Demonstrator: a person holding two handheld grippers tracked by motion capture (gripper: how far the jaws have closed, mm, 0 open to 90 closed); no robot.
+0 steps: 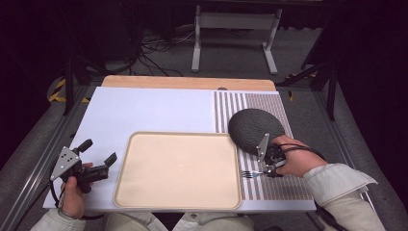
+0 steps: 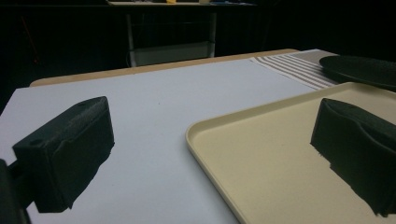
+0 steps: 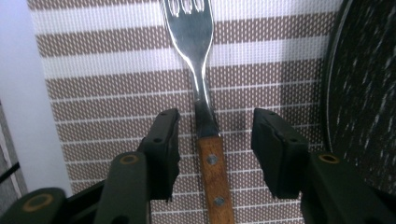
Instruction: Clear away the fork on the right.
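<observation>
Fork straddled but not yet gripped on the striped placemat

The right gripper [image 3: 212,133] sits low over a wooden-handled fork [image 3: 201,100], its fingers [image 3: 163,144] half open on either side of the handle, not pressing it. The fork lies flat between the beige tray [image 1: 125,190] and the dark plate [image 1: 252,129]; lifting remains. At the counter's [image 1: 144,110] left, the left gripper [image 1: 100,158] idles, wide open and empty.

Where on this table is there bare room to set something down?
The beige tray is bare, as is the white board behind it. It is crowded at the striped mat, with the dark plate, fork and right gripper.
</observation>
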